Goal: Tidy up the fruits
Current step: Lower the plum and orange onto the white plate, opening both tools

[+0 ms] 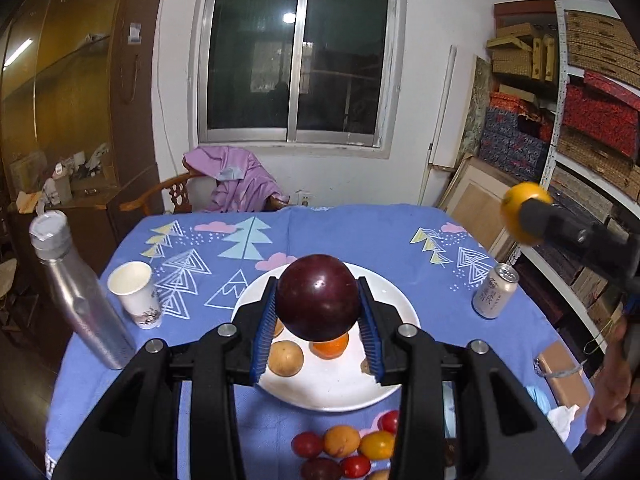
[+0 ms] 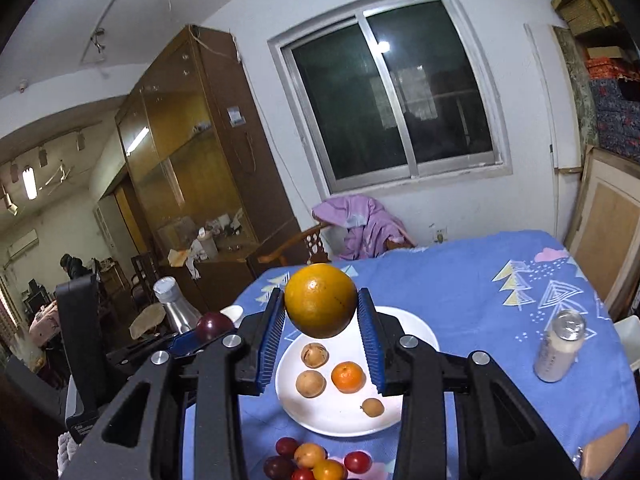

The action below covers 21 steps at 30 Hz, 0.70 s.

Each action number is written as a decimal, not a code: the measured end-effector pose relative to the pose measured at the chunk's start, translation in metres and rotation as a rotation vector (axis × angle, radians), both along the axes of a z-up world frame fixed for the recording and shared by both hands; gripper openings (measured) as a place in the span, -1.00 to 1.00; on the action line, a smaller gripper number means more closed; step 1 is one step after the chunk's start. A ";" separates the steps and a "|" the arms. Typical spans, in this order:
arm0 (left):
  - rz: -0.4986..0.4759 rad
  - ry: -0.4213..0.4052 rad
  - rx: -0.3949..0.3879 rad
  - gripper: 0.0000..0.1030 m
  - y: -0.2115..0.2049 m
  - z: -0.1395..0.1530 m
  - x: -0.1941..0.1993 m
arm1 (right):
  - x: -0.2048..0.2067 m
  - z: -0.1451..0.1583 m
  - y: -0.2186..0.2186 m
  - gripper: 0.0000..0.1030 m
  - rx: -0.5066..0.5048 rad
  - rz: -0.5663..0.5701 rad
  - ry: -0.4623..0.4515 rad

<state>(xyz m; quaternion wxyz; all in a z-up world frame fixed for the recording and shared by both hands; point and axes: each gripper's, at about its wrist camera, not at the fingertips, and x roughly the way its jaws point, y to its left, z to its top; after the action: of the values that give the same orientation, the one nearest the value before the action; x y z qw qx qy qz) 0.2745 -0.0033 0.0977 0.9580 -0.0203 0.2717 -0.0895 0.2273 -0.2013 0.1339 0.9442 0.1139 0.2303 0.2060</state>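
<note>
Left gripper (image 1: 318,312) pinching plum (image 1: 318,298); right gripper (image 2: 321,320) pinching orange (image 2: 321,300). Both fruits held in the air above plate (image 2: 416,330). Lower slowly over bare plate areas, away from the fruit already there, release low to stop rolling. Both round: no long axis, no telling which way they point.

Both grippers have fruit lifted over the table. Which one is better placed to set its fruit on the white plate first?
Left, though only slightly. The left gripper holds its dark plum centred over the white plate. The right gripper holds the orange nearer the plate's far left rim.
</note>
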 end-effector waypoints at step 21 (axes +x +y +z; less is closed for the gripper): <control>-0.009 0.316 0.012 -0.28 -0.014 -0.141 0.161 | 0.140 -0.159 0.033 -0.28 -0.164 -0.021 0.360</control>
<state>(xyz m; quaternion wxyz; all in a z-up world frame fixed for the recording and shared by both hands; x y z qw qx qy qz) 0.4352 -0.0168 -0.0435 0.9030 -0.0272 0.4198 -0.0877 0.3678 -0.1688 -0.0256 0.8961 0.0740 0.4101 0.1531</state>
